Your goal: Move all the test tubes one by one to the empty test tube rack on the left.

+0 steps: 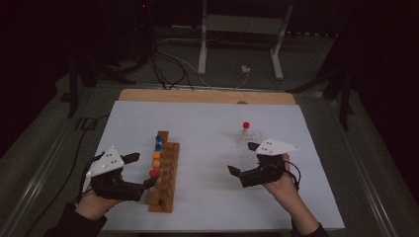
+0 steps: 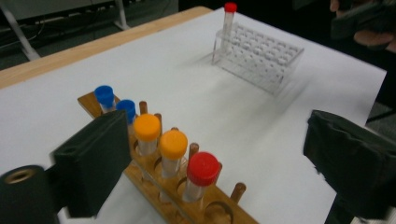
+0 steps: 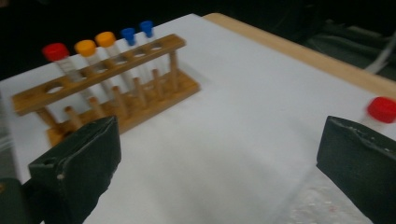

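Note:
A wooden rack (image 1: pixel 165 177) stands left of centre on the white sheet and holds two blue-capped tubes (image 1: pixel 158 143), two orange-capped tubes (image 1: pixel 156 159) and one red-capped tube (image 1: pixel 154 173). My left gripper (image 1: pixel 143 170) is open, its jaws wide on either side of the rack's near end. In the left gripper view the red-capped tube (image 2: pixel 203 169) stands between the jaws of the left gripper (image 2: pixel 217 140), untouched. A clear plastic rack (image 1: pixel 249 148) holds one red-capped tube (image 1: pixel 246 125) at its far corner. My right gripper (image 1: pixel 243 158) is open beside that rack, with nothing between its jaws (image 3: pixel 219 140).
The white sheet (image 1: pixel 207 123) covers a wooden table whose bare far edge (image 1: pixel 207 96) shows. Beyond it are cables and the white legs of a stand (image 1: pixel 202 49) on the floor. Several holes of the wooden rack (image 3: pixel 116 88) stand empty.

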{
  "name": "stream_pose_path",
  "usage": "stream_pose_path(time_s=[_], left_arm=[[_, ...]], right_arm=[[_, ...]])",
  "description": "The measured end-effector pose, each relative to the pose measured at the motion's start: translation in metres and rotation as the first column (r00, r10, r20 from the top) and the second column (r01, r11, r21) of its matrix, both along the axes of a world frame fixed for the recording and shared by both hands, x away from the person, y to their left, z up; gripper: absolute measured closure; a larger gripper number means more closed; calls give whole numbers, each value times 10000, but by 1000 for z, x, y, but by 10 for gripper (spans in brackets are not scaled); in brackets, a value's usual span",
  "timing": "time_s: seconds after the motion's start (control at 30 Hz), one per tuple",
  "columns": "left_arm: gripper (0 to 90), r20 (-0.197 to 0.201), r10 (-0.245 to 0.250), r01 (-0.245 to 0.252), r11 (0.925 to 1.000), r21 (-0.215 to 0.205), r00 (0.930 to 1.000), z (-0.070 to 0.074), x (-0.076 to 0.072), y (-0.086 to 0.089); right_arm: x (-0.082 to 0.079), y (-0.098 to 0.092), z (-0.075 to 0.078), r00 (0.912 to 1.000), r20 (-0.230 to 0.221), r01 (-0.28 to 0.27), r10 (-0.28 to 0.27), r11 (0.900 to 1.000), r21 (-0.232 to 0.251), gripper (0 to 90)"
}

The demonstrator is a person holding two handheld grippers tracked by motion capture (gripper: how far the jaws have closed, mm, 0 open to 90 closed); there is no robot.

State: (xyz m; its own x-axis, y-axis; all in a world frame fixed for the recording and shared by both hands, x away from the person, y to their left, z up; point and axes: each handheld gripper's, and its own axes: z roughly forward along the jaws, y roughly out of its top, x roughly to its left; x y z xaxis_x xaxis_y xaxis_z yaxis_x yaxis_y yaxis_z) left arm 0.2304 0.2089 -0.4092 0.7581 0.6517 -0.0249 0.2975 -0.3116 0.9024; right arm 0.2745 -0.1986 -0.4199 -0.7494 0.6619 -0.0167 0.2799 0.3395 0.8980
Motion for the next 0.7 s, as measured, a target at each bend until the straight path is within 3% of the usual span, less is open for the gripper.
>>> stream_pose_path(time_s=[0.2,0.3,0.47,0.7], left_arm=[[15,387,-156,169,9992,-357,9991,2,-1,3],[10,517,-219,246,9984,-507,9984,3,-2,5],[10,481,-203,226,9986,-484,9986,1,-1,5],[10,476,-206,227,9988,-438,9987,-1,1,7]], right_arm=[[4,-6,2,9986,525,30,-42,9997,224,0],[8,-10,5,9984,534,167,-181,9995,263,0],[20,-17,9,9954,790,513,-536,9982,304,0],[37,-26,8,9941,774,733,-758,9967,335,0]])
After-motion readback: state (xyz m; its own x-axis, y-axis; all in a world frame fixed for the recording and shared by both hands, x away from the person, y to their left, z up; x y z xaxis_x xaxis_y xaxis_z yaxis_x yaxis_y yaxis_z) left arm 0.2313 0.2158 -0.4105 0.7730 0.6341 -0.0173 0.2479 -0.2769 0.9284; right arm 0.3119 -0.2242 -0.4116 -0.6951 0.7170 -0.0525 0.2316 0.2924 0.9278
